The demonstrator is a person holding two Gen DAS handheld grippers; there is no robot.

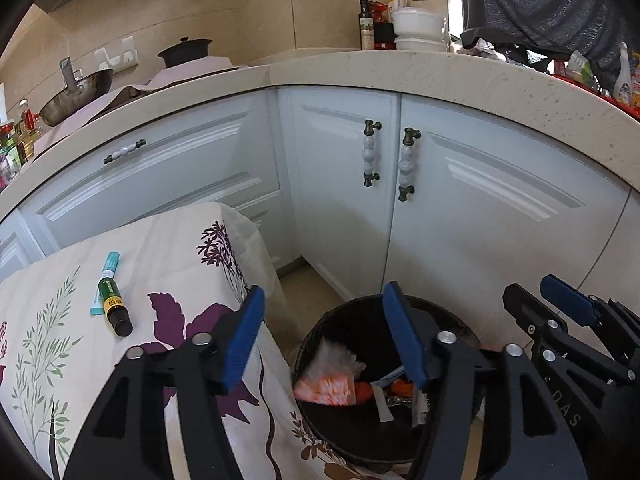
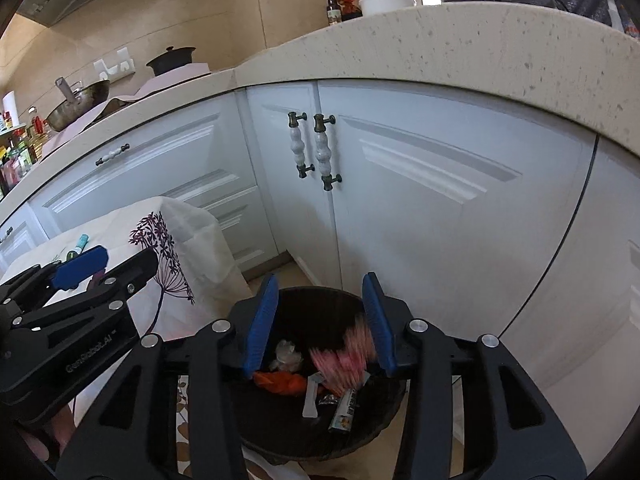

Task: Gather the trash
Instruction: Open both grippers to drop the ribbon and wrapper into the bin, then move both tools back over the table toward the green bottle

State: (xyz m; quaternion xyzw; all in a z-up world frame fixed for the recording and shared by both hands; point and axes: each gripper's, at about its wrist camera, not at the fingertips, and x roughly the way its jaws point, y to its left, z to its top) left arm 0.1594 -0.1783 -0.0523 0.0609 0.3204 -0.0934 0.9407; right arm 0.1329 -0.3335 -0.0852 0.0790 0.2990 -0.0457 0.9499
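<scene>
A black trash bin (image 1: 320, 332) stands on the floor beside a cloth-covered table; it also shows in the right wrist view (image 2: 316, 308). Both grippers hover over it, open and empty: my left gripper (image 1: 324, 328) and my right gripper (image 2: 322, 320). A clear bag of orange-pink sticks (image 1: 332, 380) is blurred, falling into the bin; it appears in the right wrist view (image 2: 344, 356). Inside lie an orange wrapper (image 2: 280, 384), a white strip (image 2: 310, 398) and a snack packet (image 2: 344, 412). A small green bottle (image 1: 112, 304) and a teal tube (image 1: 106, 276) lie on the floral cloth (image 1: 52, 320).
White cabinet doors with marbled handles (image 1: 372, 152) rise right behind the bin. The stone counter (image 1: 440, 76) overhangs above, carrying a wok (image 1: 76, 96), a dark pot (image 1: 186, 52), bottles and white bowls (image 1: 418, 26). Tiled floor (image 1: 308, 280) shows between table and cabinets.
</scene>
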